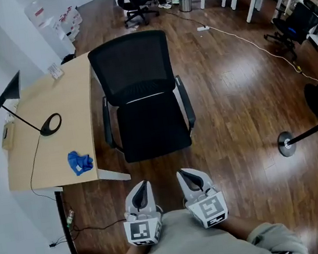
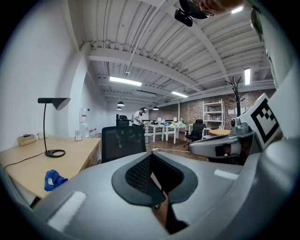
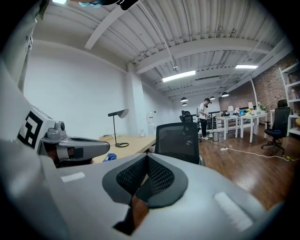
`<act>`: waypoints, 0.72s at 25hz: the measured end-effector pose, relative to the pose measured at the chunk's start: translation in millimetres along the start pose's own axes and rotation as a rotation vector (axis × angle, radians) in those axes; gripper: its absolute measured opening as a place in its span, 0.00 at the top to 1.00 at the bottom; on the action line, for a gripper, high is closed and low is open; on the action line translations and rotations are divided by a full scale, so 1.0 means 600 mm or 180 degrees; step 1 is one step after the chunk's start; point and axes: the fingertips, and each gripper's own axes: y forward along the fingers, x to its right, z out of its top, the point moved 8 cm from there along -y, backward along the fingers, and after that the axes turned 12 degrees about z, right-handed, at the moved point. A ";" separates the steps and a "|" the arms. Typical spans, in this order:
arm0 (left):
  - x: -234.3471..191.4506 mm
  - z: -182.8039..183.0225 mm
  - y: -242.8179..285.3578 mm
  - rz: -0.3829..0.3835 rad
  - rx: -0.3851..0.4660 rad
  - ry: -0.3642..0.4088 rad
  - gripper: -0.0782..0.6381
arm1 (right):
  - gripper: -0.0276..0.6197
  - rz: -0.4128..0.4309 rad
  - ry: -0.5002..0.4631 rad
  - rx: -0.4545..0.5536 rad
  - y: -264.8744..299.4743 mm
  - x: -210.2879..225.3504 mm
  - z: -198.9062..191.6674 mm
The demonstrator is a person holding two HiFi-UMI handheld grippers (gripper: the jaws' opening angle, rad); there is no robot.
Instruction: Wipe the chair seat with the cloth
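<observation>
Desk [image 1: 61, 143] with cloth [image 1: 80, 162] beside chair [image 1: 147, 125] (base hidden); left gripper [image 1: 142, 185], right gripper [image 1: 184, 175] fingers [image 3: 161, 179] closed.

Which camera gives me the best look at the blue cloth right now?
The head view: the blue cloth lies whole on the desk, left of the chair. The left gripper view shows it small and side-on; the right gripper view shows only a distant blue sliver.

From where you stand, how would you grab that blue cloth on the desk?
Probably pinch the bunched middle of the blue cloth, straight down from above: it lies crumpled on the flat desk, folds sticking up. The left gripper is nearer.
</observation>
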 end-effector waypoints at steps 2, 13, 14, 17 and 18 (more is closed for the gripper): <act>-0.012 -0.001 -0.010 0.0002 0.0035 -0.0014 0.88 | 0.95 0.0005 -0.0067 0.0006 0.004 -0.015 0.005; -0.111 -0.012 -0.044 -0.0128 0.0143 0.0001 0.88 | 0.95 -0.0082 -0.0097 -0.0092 0.052 -0.101 0.000; -0.113 -0.012 -0.046 -0.0169 0.0146 0.0001 0.88 | 0.95 -0.0100 -0.0095 -0.0099 0.053 -0.107 -0.001; -0.115 -0.009 -0.048 -0.0294 0.0116 -0.0016 0.88 | 0.95 -0.0141 -0.0122 -0.0119 0.054 -0.118 -0.001; -0.116 -0.010 -0.046 -0.0320 0.0113 -0.0024 0.88 | 0.95 -0.0154 -0.0129 -0.0125 0.055 -0.120 0.000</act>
